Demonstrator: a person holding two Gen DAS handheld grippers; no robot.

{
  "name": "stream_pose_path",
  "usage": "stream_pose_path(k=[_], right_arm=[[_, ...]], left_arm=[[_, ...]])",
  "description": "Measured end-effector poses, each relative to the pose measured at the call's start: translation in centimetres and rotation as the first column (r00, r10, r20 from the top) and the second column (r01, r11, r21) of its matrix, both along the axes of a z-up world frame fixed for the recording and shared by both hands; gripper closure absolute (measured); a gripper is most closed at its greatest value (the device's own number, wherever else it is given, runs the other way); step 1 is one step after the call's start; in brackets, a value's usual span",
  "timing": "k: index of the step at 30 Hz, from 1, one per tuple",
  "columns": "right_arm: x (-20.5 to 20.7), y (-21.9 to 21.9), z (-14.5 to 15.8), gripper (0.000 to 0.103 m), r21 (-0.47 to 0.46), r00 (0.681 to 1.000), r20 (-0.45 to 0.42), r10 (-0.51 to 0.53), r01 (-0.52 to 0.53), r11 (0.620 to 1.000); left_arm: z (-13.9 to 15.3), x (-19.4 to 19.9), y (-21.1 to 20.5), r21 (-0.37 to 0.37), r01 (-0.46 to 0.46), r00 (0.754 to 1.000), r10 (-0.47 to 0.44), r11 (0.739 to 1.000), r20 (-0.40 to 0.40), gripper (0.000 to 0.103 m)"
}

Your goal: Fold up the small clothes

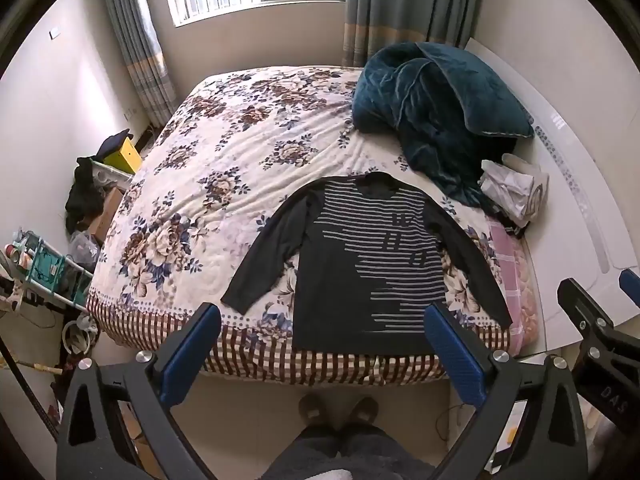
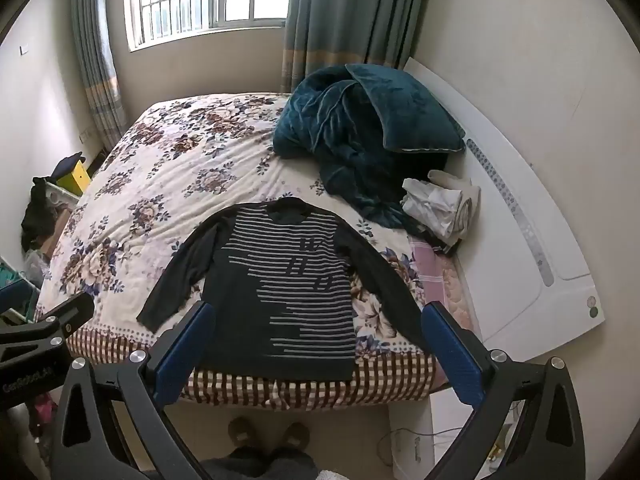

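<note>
The left gripper (image 1: pixel 322 344) and right gripper (image 2: pixel 316 344) both hang above the bed edge, jaws spread wide, holding nothing. The striped shirt (image 1: pixel 372 264) lies flat on the floral bedspread (image 1: pixel 208 168), 2 sleeves splayed, hem at the near edge. Risks: a pinch could gather the bedspread along with the shirt; a pull toward the edge could drag the hem off the bed; uneven lifts would skew the fold.
</note>
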State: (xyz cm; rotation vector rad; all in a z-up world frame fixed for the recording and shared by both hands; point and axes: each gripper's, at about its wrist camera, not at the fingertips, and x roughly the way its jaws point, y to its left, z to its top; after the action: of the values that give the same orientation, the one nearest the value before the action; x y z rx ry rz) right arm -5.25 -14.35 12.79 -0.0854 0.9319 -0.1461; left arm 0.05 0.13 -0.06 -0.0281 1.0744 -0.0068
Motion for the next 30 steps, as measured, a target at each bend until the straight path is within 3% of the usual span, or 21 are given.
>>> stream_pose_path(k=[30], right_arm=[[0.1,0.7,0.3,0.000,-0.006,1.000,0.002,0.004,-0.004,1.000]], left_arm=[[1.7,0.3,0.0,0.016,0.004,0.999,-0.005,1.000,0.034,0.000]])
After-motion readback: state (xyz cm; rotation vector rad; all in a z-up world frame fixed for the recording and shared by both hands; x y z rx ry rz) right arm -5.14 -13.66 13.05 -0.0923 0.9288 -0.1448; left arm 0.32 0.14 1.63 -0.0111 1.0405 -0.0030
